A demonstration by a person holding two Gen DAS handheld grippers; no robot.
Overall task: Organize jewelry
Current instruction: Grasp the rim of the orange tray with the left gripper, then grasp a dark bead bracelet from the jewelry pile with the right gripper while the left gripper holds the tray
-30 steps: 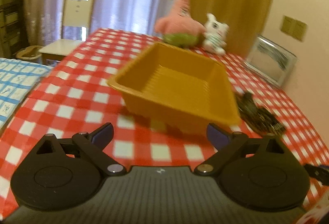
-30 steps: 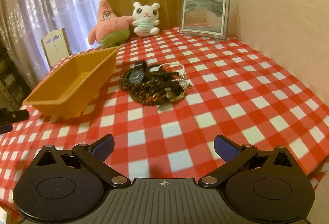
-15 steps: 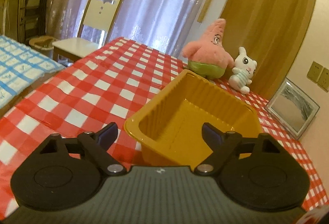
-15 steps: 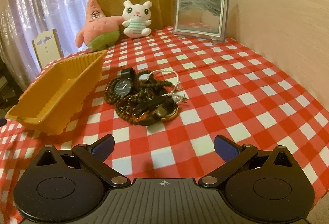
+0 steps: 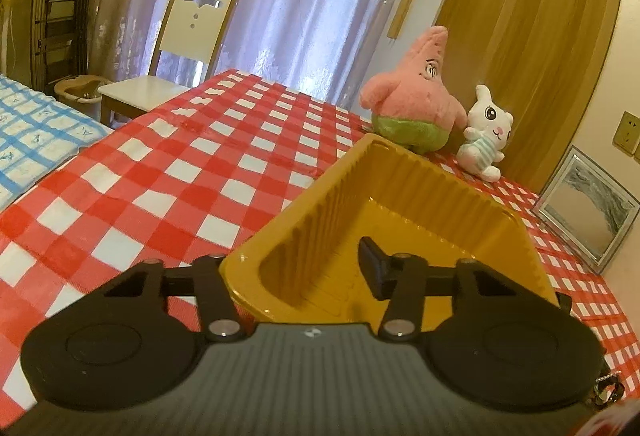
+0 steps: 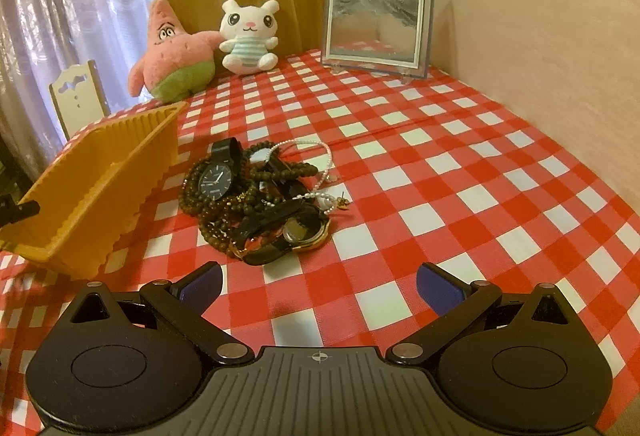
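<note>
A yellow ribbed tray [image 5: 404,192] stands on the checked tablecloth and also shows in the right wrist view [image 6: 100,172]. My left gripper [image 5: 296,268] straddles the tray's near corner: the right finger is inside the tray, the left finger is hidden behind the tray's outer wall. The jaws stand apart, and I cannot tell whether they press the wall. A pile of jewelry [image 6: 260,196] with a black watch, bead bracelets and a pearl strand lies right of the tray. My right gripper [image 6: 318,286] is open and empty, just short of the pile.
A pink star plush [image 6: 172,52], a white bunny plush [image 6: 248,36] and a framed picture [image 6: 378,24] stand at the table's far edge by the wall. A white chair [image 5: 180,48] stands beyond the table's left side.
My left gripper has moved forward onto the tray's near corner and its fingers have come closer together. My right gripper has moved nearer to the jewelry pile.
</note>
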